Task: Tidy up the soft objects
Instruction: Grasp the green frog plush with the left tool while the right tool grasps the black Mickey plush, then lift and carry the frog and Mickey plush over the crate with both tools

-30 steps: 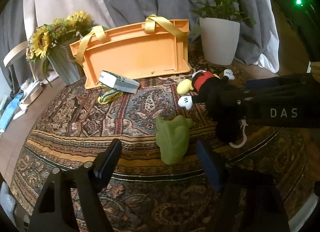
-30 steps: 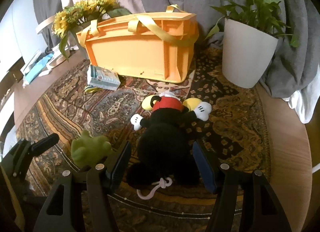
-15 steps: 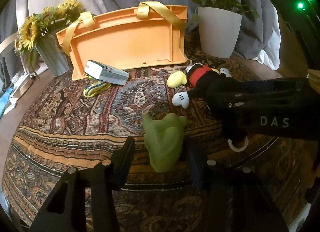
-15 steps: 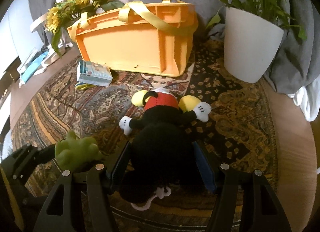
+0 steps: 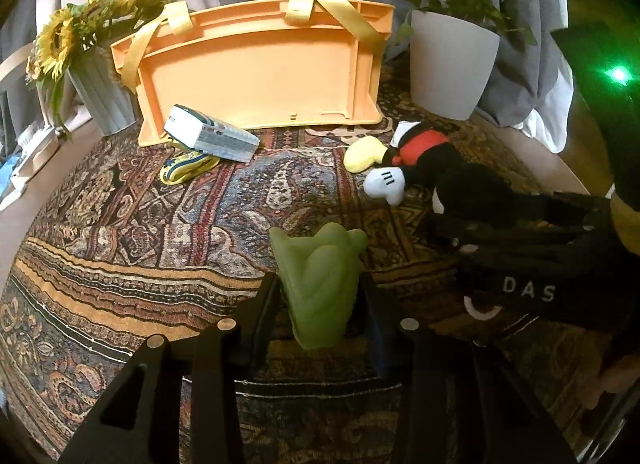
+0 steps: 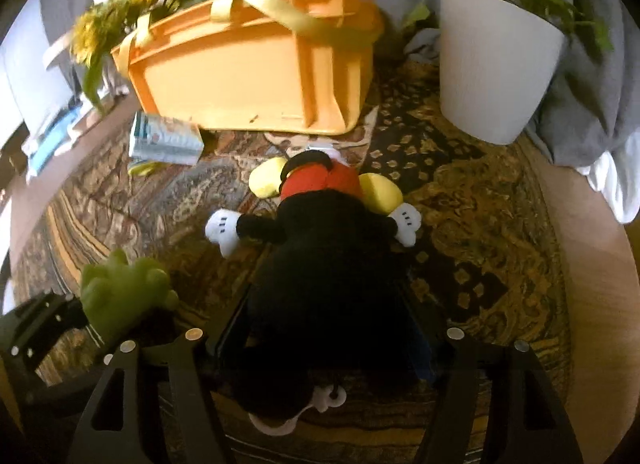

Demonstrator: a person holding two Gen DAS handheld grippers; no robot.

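Observation:
A green soft toy stands on the patterned rug, and my left gripper is closing on it with both pads against its sides. In the right wrist view the same toy sits at the lower left, with the left gripper behind it. A black mouse plush with red shorts and yellow shoes lies face down. My right gripper straddles its dark body and its jaws are opening. In the left wrist view the plush lies at the right. An orange crate with yellow straps lies tipped on its side at the back.
A white plant pot stands at the back right, and a grey vase of sunflowers at the back left. A white toy train and a yellow strap lie before the crate. Grey curtains hang behind. The rug ends at a wooden table edge.
My left gripper's jaws have narrowed from wide apart onto the green toy. My right gripper has sunk over the mouse plush, which now fills the space between its fingers.

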